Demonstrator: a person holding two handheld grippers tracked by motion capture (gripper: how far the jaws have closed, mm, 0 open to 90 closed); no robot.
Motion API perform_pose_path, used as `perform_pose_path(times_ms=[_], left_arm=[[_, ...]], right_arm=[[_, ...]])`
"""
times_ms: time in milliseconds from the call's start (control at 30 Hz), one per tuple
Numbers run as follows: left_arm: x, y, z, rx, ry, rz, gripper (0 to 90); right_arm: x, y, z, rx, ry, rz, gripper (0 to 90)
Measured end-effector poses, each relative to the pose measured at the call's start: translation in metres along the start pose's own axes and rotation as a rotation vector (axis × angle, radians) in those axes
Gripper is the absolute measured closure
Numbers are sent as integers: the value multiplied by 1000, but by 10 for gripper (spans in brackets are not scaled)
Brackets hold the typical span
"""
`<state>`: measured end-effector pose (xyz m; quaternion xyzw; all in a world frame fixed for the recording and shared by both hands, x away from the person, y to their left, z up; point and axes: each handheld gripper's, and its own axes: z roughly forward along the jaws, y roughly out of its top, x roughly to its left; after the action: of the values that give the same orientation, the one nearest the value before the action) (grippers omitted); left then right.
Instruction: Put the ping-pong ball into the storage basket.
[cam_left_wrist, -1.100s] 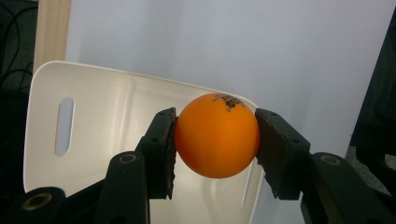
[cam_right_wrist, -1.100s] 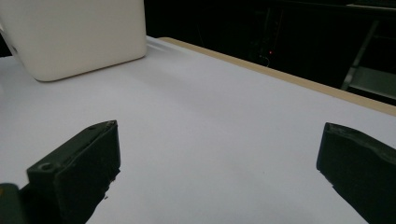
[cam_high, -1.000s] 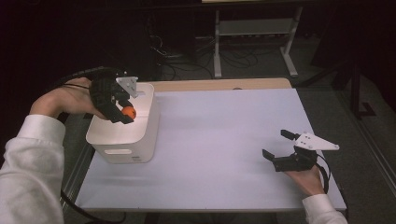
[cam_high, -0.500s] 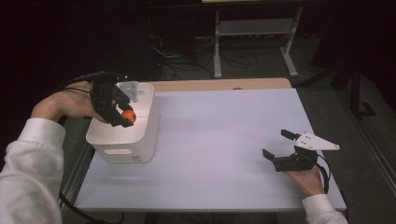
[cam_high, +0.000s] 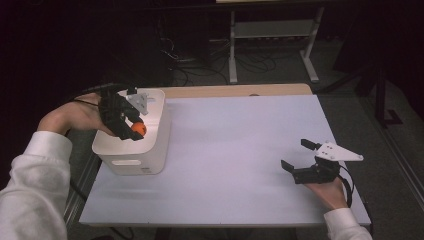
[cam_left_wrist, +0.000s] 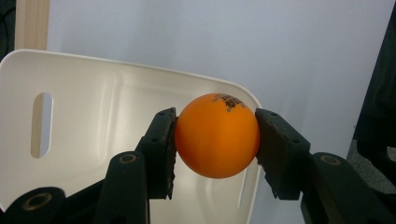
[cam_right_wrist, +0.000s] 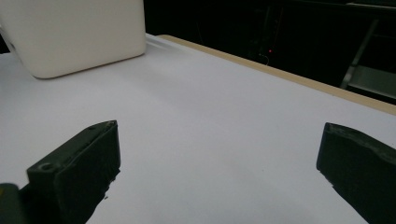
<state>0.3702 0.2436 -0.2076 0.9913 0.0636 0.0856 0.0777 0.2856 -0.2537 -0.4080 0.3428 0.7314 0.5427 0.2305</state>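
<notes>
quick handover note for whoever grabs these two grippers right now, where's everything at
Left gripper: shut on the orange ball, one pad on each side, held over the open top of the white bin at the table's left edge.
Right gripper: open, nothing between the jaws, low over the white table top near its front right corner.
Done: ball is picked up and brought above the bin.
Left: ball is not yet released; opening the left jaws here would probably drop it inside. The bin's inside looks bare in the left gripper view.
</notes>
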Motion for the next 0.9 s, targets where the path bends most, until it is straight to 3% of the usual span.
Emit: perform_pose_path(times_ms=[367, 900], left_arm=[[4, -3, 21, 2, -24, -9, 508], [3, -14, 36, -12, -24, -20, 508]], right_arm=[[0, -1, 0, 5, 0, 0, 0], [1, -1, 1, 13, -3, -3, 0]])
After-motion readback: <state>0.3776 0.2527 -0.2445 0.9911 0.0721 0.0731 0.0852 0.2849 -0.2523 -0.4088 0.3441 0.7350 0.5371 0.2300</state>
